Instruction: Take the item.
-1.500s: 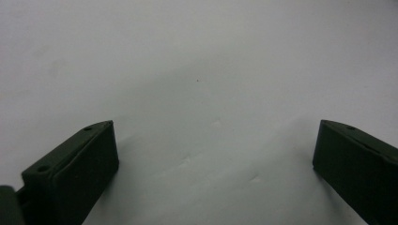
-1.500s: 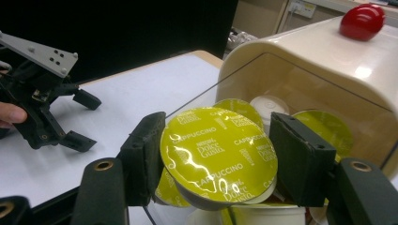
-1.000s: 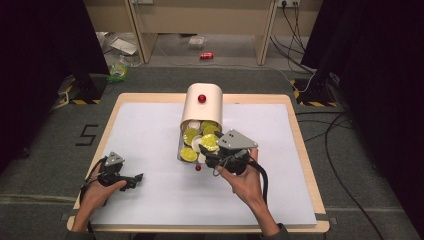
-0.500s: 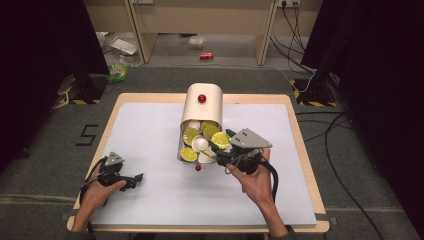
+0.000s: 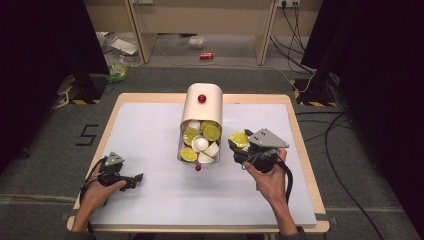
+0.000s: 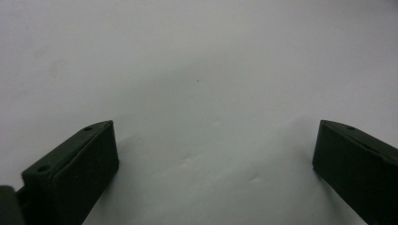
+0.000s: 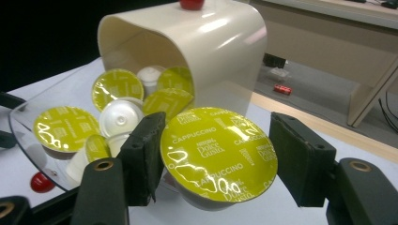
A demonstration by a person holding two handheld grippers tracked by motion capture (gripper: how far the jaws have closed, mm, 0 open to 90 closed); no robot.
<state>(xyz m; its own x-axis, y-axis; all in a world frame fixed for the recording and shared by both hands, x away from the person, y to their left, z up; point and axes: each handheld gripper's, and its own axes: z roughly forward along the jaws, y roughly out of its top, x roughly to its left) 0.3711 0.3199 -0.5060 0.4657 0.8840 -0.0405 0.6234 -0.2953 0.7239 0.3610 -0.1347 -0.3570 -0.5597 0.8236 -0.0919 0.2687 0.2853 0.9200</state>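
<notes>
Capsule (image 7: pixel 218 154), yellow-green foil lid reading "Cappuccino", sits between the right gripper's (image 5: pixel 239 146) jaws. Both jaws press on its sides just under the lid rim, lid facing up toward the camera. In the high view the capsule (image 5: pixel 239 139) is held just above the white mat (image 5: pixel 150 130), right of centre, closer to the tabletop's right edge than its left.

Right hand (image 5: pixel 270 177) comes in from the near edge, cable trailing back along the forearm. Grey plate on top of the gripper points toward the right edge.

Capsule holder (image 5: pixel 201 107): cream arched shell lying mid-table, nearer the far edge, open end facing the near edge. Red knob (image 5: pixel 201 98) on top of the shell. Its clear tray (image 7: pixel 28 140) is pulled out toward the near edge and carries a loose pile of capsules (image 5: pixel 200 142), some lid-up in yellow-green, some showing white bodies. A second red knob (image 5: pixel 198 168) sits at the tray's near end. Held capsule is just beside the tray's right side, not touching the pile as far as I can tell.

Left gripper (image 5: pixel 134 180) is at the near left corner of the tabletop, lying low over the mat, well apart from the holder. Jaws spread wide, nothing between them; the left gripper view has bare white mat (image 6: pixel 197 93) past the two black jaws. Left hand (image 5: pixel 100 187) wraps the body of the gripper.

Off the table: red can (image 5: pixel 206 55) on the floor beyond the far edge.
</notes>
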